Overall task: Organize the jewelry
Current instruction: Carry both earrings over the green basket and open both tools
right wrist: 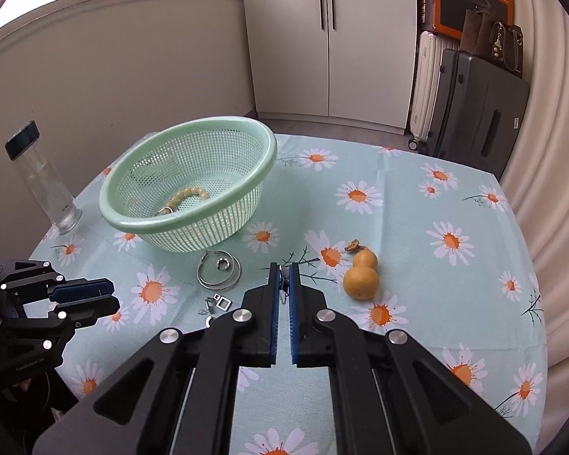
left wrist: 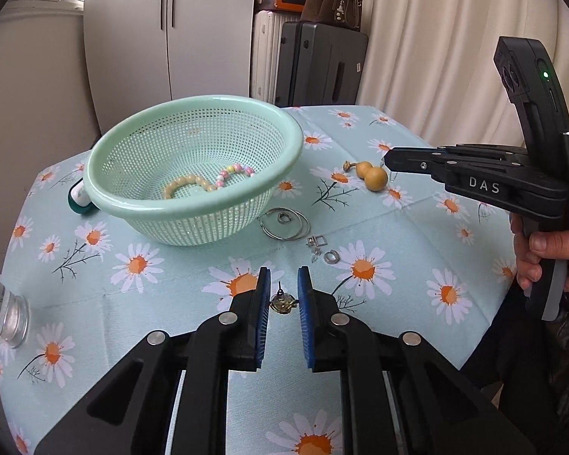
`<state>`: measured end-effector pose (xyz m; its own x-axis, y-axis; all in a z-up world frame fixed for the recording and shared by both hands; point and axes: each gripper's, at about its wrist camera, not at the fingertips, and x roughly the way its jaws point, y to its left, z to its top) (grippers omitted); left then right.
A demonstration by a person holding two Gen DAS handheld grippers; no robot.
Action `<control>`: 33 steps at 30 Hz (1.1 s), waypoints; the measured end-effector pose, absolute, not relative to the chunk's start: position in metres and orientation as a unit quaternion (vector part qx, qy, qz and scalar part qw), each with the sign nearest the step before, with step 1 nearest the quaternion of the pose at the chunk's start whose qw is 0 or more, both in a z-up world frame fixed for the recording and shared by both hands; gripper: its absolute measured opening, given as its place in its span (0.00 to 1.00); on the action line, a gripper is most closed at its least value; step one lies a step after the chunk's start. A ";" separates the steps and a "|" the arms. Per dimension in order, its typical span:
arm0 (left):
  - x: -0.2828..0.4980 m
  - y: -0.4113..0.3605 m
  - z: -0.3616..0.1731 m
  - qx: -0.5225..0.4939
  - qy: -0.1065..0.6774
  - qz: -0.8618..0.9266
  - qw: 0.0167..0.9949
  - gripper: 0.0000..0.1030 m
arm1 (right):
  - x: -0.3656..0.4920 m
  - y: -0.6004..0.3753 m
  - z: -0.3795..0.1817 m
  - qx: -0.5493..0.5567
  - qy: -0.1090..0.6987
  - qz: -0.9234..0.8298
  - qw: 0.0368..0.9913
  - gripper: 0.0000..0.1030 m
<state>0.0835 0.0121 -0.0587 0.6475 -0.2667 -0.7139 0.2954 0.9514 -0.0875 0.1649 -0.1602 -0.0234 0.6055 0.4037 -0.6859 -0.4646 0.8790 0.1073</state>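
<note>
Nearest in the left wrist view, the left claw (left wrist: 283, 292) is clamped on a small brass-coloured earring (left wrist: 281, 301), whose thin post sticks up between the blue pads (left wrist: 264, 299). In the right wrist view, the right claw (right wrist: 283, 284) has its pads drawn almost together, pinching a small silvery piece with a fine chain (right wrist: 283, 288) that dangles between them; what the piece is cannot be made out. Both claws hang above the worktop (left wrist: 398, 227), which is covered in a pale green cloth printed with daisies. Just beyond the left claw lies a scatter of small silver pieces (left wrist: 322, 248), among them a square frame and a little ring. Next come two large silver hoops (left wrist: 284, 224) lying overlapped with a small ring inside them, just beside the base of the basket. To the right of them a yellow gourd charm (left wrist: 371, 175) rests on the cloth. Farther back stands the mint-green mesh basket (left wrist: 193, 121), tilted, holding a cream bead bracelet (left wrist: 187, 186) and a pastel bead bracelet (left wrist: 234, 173). A clear bottle with a dark cap (right wrist: 41, 182) stands to the left of the basket. Behind the worktop are suitcases (right wrist: 474, 110) and a white cabinet (right wrist: 330, 38).
</note>
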 end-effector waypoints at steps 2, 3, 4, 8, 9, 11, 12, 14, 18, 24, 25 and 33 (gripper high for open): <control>0.082 0.015 -0.046 0.030 0.374 -0.145 0.916 0.13 | 0.164 -0.156 -0.013 -0.043 0.363 0.248 0.897 0.06; 0.082 0.016 -0.039 0.033 0.365 -0.143 0.919 0.13 | 0.165 -0.154 -0.008 -0.047 0.357 0.249 0.899 0.06; 0.087 0.017 -0.032 0.032 0.359 -0.144 0.922 0.13 | 0.165 -0.151 -0.004 -0.051 0.352 0.251 0.900 0.06; 0.103 0.026 -0.011 0.032 0.334 -0.138 0.932 0.13 | 0.171 -0.136 0.015 -0.059 0.329 0.269 0.903 0.06; 0.109 0.029 -0.008 0.032 0.329 -0.132 0.935 0.13 | 0.173 -0.131 0.020 -0.061 0.322 0.274 0.904 0.06; 0.122 0.034 -0.004 0.029 0.320 -0.125 0.939 0.13 | 0.178 -0.123 0.025 -0.061 0.312 0.283 0.905 0.06; 0.129 0.037 -0.004 0.025 0.317 -0.121 0.940 0.13 | 0.181 -0.119 0.027 -0.059 0.308 0.288 0.905 0.06; 0.141 0.043 -0.008 0.024 0.316 -0.120 0.941 0.13 | 0.189 -0.111 0.027 -0.052 0.302 0.299 0.904 0.06; 0.160 0.053 -0.026 0.017 0.328 -0.111 0.938 0.14 | 0.194 -0.104 0.020 -0.013 0.271 0.337 0.902 0.06; 0.171 0.059 -0.048 -0.001 0.347 -0.104 0.932 0.14 | 0.207 -0.087 -0.015 -0.012 0.312 0.351 0.883 0.06; 0.172 0.058 -0.050 0.004 0.349 -0.104 0.931 0.14 | 0.209 -0.085 -0.017 -0.015 0.316 0.348 0.882 0.06; 0.170 0.060 -0.056 0.011 0.349 -0.099 0.932 0.14 | 0.213 -0.089 -0.029 -0.018 0.326 0.332 0.885 0.07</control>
